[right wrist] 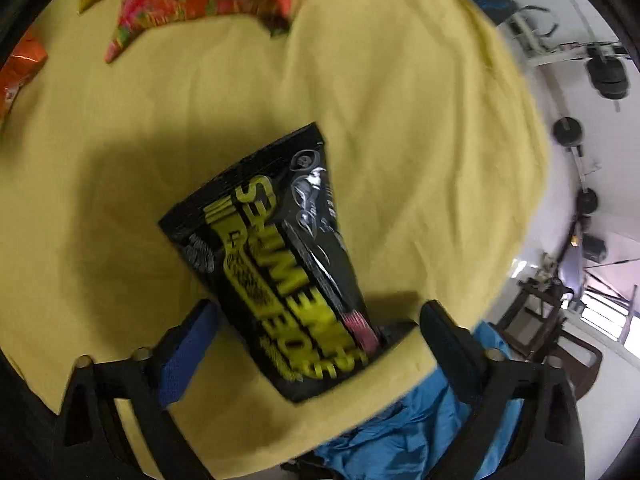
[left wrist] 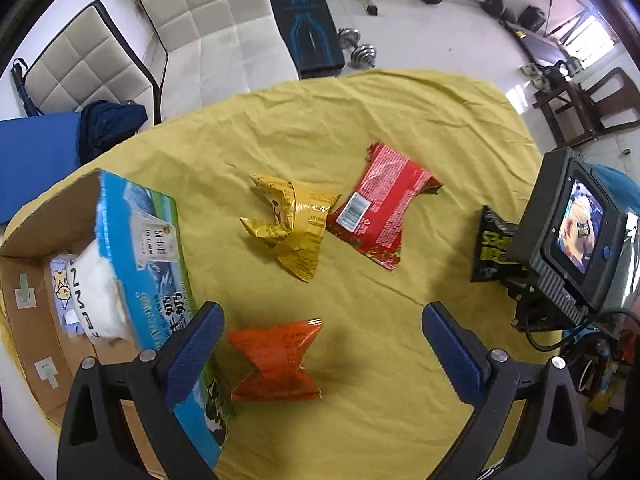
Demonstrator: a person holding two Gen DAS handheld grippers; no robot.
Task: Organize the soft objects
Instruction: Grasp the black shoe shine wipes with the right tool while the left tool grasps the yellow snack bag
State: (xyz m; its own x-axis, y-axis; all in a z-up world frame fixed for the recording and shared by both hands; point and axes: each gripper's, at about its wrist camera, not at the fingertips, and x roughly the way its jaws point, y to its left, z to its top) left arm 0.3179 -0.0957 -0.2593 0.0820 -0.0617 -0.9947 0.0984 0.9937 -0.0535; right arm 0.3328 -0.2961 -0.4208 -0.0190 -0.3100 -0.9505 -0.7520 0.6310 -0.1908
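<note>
right gripper (right wrist: pixel 316 328) released, astride black packet (right wrist: pixel 276 264) | risk: crinkly foil slipping (near bench edge) | left gripper (left wrist: pixel 320 340) released over orange packet (left wrist: pixel 276 360)

A: The cloth (left wrist: pixel 400 128) on the counter looks like matt yellow cotton, all wrinkled.

B: And the packets are shiny foil or plastic film: the orange packet (left wrist: pixel 276 360), the crumpled gold packet (left wrist: pixel 292 224), the red packet (left wrist: pixel 384 204).

A: The black pouch (right wrist: pixel 276 264) is glossy too, catching glare.

B: The box (left wrist: pixel 24 276) is plain brown cardboard inside, with a printed, smoother outer face. The gripper pads (left wrist: pixel 194 354) look like ribbed blue rubber on black plastic.
</note>
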